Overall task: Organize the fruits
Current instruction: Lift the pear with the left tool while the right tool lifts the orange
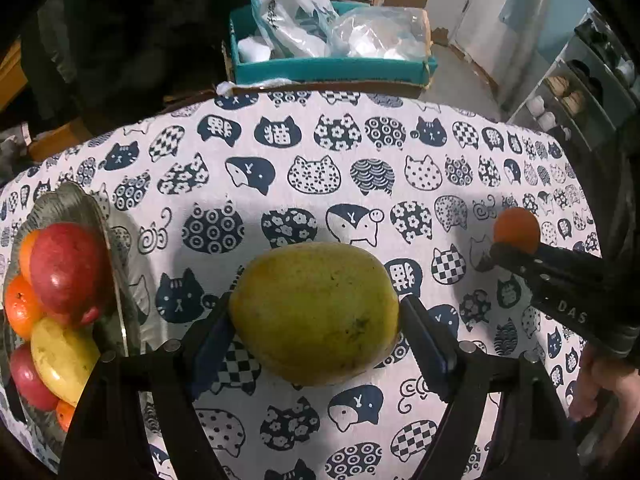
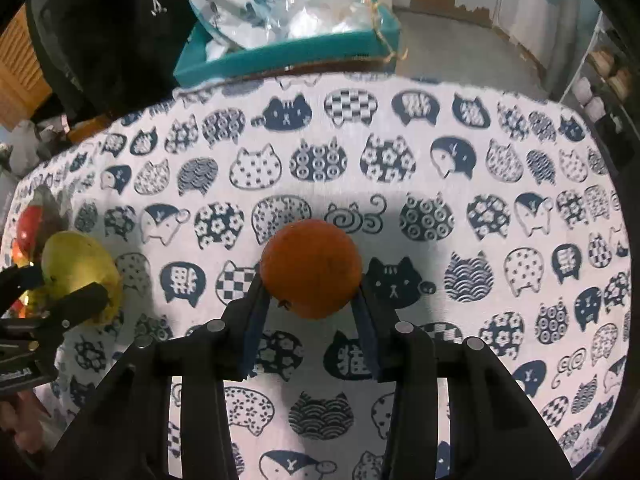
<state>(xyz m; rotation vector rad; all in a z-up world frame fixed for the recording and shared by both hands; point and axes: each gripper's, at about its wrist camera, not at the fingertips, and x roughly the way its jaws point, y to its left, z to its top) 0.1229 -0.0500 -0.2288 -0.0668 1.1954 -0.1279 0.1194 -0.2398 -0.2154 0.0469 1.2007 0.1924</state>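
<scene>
1. Nearest the left wrist view, the mango [image 1: 316,314] is held across its middle by the left gripper [image 1: 316,320], both pads pressed on its sides; it hangs just over the cloth [image 1: 320,152].
2. Nearest the right wrist view, the orange [image 2: 312,266] is clamped at its widest part by the right gripper [image 2: 312,300], the jaws closed on it; whether it is lifted clear of the cloth cannot be told.
3. The mango is judged heavy, smooth and easily bruised; a hold across the thick middle is best kept, and no harder squeeze is needed.
4. The orange is judged light, firm and round; it may roll out if gripped off centre, so the hold at its widest part is suitable.
5. The bowl [image 1: 80,204] stands at the left edge of the cloth, already piled with an apple [image 1: 68,264], other oranges and yellow fruit; little room is left, and a dropped fruit could roll off the heap.
6. Between the grippers and the far edge the cloth is bare, so open room is judged ample; the box [image 1: 328,68] beyond the far edge is well apart.
</scene>
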